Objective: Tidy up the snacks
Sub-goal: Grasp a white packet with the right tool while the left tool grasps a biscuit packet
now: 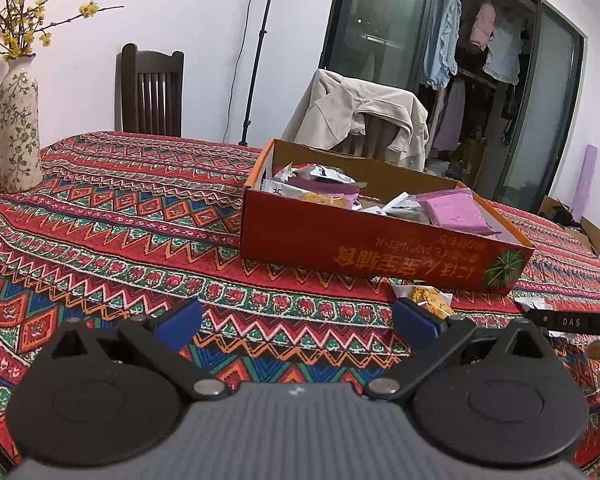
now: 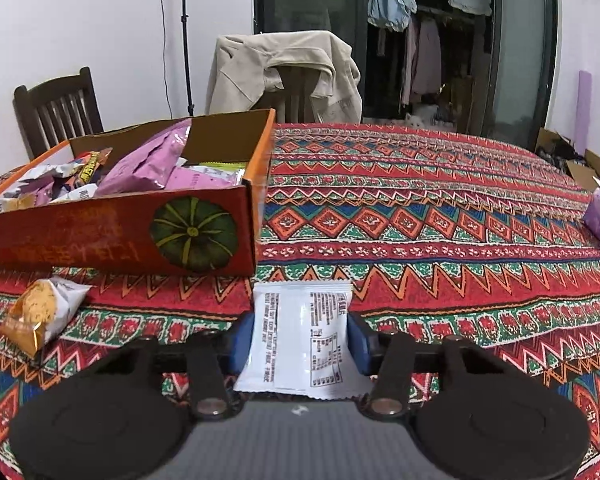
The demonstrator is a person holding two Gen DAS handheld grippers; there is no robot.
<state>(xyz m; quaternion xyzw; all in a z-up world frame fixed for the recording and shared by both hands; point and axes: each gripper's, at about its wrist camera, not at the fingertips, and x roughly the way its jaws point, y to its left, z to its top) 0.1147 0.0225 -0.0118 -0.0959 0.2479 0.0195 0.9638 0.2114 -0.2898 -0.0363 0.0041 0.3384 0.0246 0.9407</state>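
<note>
right claw (image 2: 300, 338): pads pressed on both sides of white snack packet (image 2: 300, 336), just before red box (image 2: 120, 228) corner, on the surface | left claw (image 1: 298, 320): wide apart, empty, before the box

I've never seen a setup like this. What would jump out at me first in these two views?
Probably the loud red zigzag tablecloth covering the whole table, and the orange box with a green pumpkin printed on it, piled with snack packets at the left. Right up close, the right claw has its blue pads on either side of a white snack packet lying just in front of the box, while a biscuit packet lies loose to its left.
</note>
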